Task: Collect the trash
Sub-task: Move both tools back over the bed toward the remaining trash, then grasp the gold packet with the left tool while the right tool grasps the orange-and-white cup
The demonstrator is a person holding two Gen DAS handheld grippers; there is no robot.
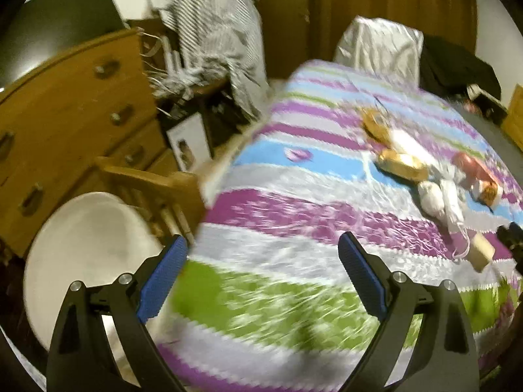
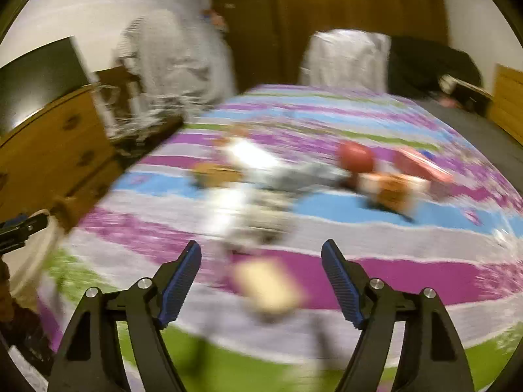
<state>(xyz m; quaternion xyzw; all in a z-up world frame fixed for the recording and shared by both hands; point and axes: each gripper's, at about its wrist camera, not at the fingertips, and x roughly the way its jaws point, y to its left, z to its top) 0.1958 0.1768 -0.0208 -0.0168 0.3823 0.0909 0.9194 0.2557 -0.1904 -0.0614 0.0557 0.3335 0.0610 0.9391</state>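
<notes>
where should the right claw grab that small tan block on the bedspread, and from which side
Grip the tan block across its two long sides, coming down from above and the near edge. It lies flat, alone, already between the open right claw fingers. Blur hides its exact edges.

Your left gripper (image 1: 263,254) has matt black plastic arms, ribbed blue pads (image 1: 163,281) and shiny metal pins. Under it you see a soft cloth bedspread (image 1: 278,196), patterned and matt. To your left stands a smooth, glossy white bin (image 1: 88,245) and a varnished wooden dresser (image 1: 65,114). Far right, crinkled glossy wrappers (image 1: 402,163) and white crumpled paper (image 1: 431,196) lie on the cloth. The right wrist view is too blurred to judge finishes.
</notes>
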